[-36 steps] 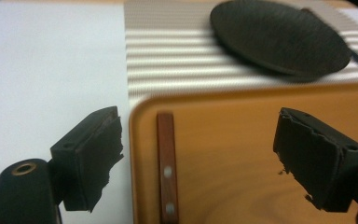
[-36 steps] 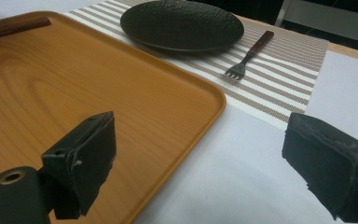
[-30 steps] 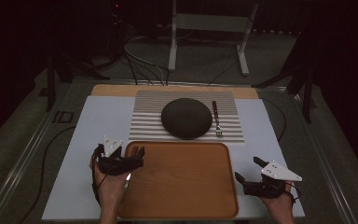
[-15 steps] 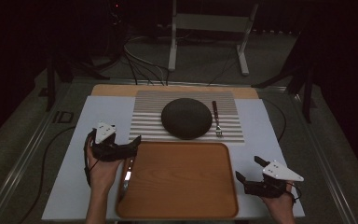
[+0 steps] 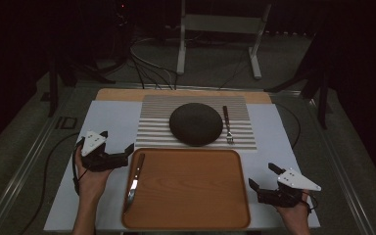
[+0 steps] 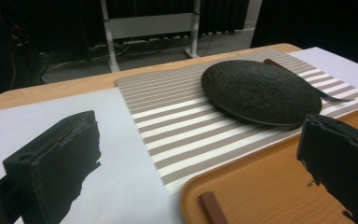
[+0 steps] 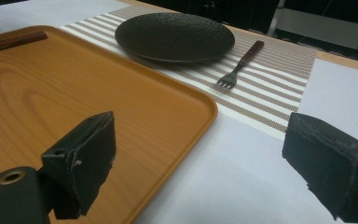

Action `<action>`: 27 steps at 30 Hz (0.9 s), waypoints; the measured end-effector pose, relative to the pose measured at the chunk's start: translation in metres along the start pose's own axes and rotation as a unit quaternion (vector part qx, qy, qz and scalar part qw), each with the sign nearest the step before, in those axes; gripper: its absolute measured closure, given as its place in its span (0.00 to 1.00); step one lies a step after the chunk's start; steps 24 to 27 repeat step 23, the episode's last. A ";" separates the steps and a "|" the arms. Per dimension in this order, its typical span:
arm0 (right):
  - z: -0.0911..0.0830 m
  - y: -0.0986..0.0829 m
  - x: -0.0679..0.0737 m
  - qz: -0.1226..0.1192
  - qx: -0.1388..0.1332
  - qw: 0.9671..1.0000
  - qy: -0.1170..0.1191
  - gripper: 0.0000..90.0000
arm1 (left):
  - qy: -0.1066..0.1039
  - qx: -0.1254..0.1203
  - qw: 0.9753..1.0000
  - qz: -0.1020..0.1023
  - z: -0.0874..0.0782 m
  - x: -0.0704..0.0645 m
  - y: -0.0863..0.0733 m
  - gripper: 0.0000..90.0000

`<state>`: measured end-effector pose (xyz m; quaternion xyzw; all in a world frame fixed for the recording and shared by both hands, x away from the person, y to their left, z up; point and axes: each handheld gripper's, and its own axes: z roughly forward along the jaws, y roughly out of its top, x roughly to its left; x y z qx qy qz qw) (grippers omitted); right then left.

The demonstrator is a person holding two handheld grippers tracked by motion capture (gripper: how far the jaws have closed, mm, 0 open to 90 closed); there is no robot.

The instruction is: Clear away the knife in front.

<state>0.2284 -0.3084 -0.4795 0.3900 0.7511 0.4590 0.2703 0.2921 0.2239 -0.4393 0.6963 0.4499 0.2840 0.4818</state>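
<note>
while both grippers hover wide and empty, left gripper (image 5: 108, 157) beside tray (image 5: 191, 215), right gripper (image 5: 264, 183) at its far side: knife (image 5: 134, 178) lies on tray's left edge (handle away); approach low, pinch handle squarely.

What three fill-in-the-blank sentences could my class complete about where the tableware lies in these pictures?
1. The dark plate rests on the ____ placemat.
2. The fork lies to the ____ of the plate in the high view.
3. The knife lies inside the wooden ____, along its left edge.

Missing words: striped; right; tray
</note>
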 end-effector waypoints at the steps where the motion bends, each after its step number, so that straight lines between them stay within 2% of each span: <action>1: 0.000 0.000 0.000 0.001 0.000 1.000 0.000 0.11 | 0.001 -0.002 1.000 -0.003 -0.001 0.001 -0.001 0.00; 9: -0.001 0.000 -0.001 0.002 -0.004 1.000 -0.001 0.11 | 0.012 -0.023 0.999 -0.027 -0.009 0.012 -0.011 0.00; 18: -0.004 0.000 -0.006 0.009 -0.011 1.000 -0.005 0.11 | 0.020 -0.015 0.999 -0.026 -0.016 0.016 -0.022 0.00; 23: -0.004 0.000 -0.005 0.007 -0.011 1.000 -0.004 0.11 | 0.022 -0.019 0.999 -0.041 -0.018 0.020 -0.024 0.00; 27: -0.004 0.000 -0.005 0.007 -0.011 1.000 -0.004 0.11 | 0.022 -0.019 0.999 -0.041 -0.018 0.020 -0.024 0.00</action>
